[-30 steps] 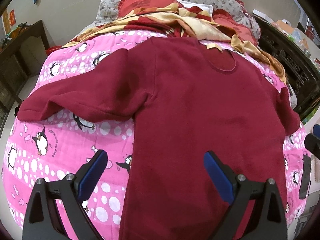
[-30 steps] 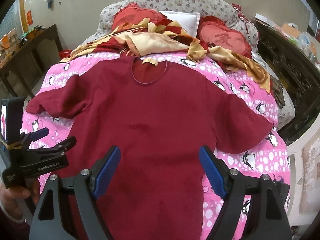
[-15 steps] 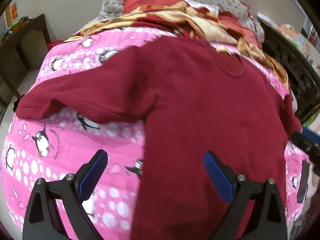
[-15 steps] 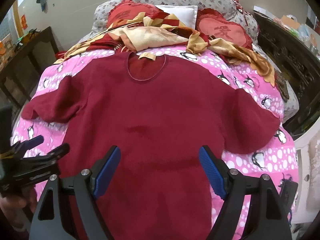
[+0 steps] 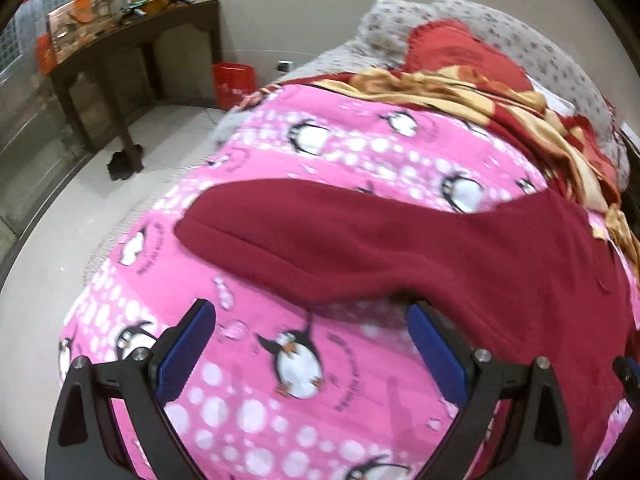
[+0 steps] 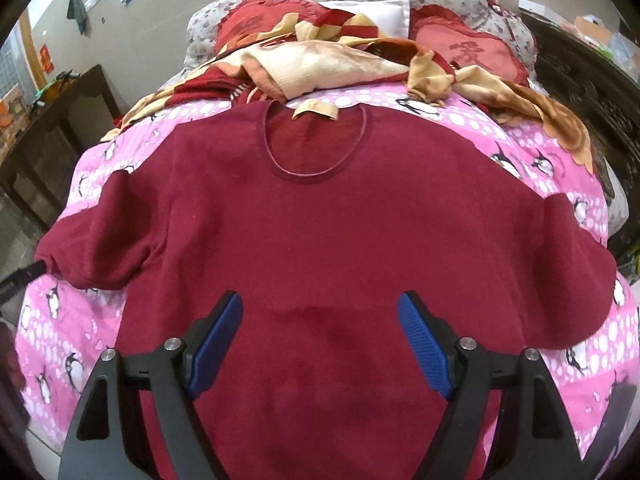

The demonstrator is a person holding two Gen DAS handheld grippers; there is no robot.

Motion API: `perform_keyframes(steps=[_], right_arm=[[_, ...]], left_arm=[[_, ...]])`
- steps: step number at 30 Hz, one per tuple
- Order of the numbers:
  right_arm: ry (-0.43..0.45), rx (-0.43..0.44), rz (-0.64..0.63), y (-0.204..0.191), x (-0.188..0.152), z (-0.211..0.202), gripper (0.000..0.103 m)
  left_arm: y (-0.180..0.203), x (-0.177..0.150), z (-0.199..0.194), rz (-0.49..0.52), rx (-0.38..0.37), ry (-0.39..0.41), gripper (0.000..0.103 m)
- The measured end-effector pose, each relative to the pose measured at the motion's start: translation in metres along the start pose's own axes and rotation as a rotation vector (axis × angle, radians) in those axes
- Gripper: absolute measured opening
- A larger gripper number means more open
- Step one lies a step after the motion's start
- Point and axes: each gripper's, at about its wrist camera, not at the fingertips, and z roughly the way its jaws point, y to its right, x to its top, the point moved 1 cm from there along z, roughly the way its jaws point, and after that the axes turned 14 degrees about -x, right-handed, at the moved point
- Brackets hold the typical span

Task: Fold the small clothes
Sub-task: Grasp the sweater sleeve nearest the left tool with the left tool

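A dark red long-sleeved sweater [image 6: 320,232] lies flat, front up, on a pink penguin-print blanket [image 6: 72,344], neck toward the pillows. Its left sleeve [image 5: 312,240] stretches out sideways across the blanket. My left gripper [image 5: 312,340] hovers open over the blanket just below that sleeve, nothing between its blue pads. Over the lower middle of the sweater's body, my right gripper [image 6: 320,332] is open too, and holds nothing. The tip of the left gripper [image 6: 24,276] shows at the sleeve cuff in the right wrist view.
A crumpled red and cream blanket [image 6: 320,60] and red cushions [image 6: 476,52] lie at the head of the bed. A dark wooden table [image 5: 132,40] and a red bucket [image 5: 234,82] stand left of the bed on the pale floor. Dark carved furniture [image 6: 600,80] lines the right side.
My left gripper has swung left, from over the sweater's body to the left sleeve and bed edge. The right gripper has moved slightly closer over the sweater. Both stayed open.
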Motion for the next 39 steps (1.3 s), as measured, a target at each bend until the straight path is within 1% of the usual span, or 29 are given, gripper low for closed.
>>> perform_keyframes(steps=[5,10,14,27,31,36,39], right_arm=[[0.001,-0.007,-0.003,-0.003,0.001,0.004,0.08],[-0.005,-0.009,0.005,-0.002,0.001,0.007,0.08],[0.001,-0.018,0.0,-0.003,0.002,0.008,0.08],[0.003,-0.007,-0.011,-0.01,0.004,0.008,0.08],[0.003,-0.001,-0.01,-0.013,0.002,0.008,0.08],[-0.004,0.012,-0.004,-0.014,0.0,0.009,0.08],[-0.008,0.018,-0.003,-0.014,-0.001,0.009,0.08]], left_arm=[[-0.011,0.003,0.003,-0.014,0.01,0.008,0.099],[-0.014,0.002,0.006,-0.006,0.023,0.0,0.099],[-0.018,0.004,0.007,-0.017,0.026,0.003,0.099],[-0.031,0.008,0.012,-0.041,0.043,0.0,0.099],[-0.036,0.011,0.013,-0.057,0.02,-0.002,0.099],[-0.053,0.019,0.021,-0.153,-0.049,-0.008,0.099],[-0.059,0.025,0.033,-0.189,-0.07,-0.019,0.098]])
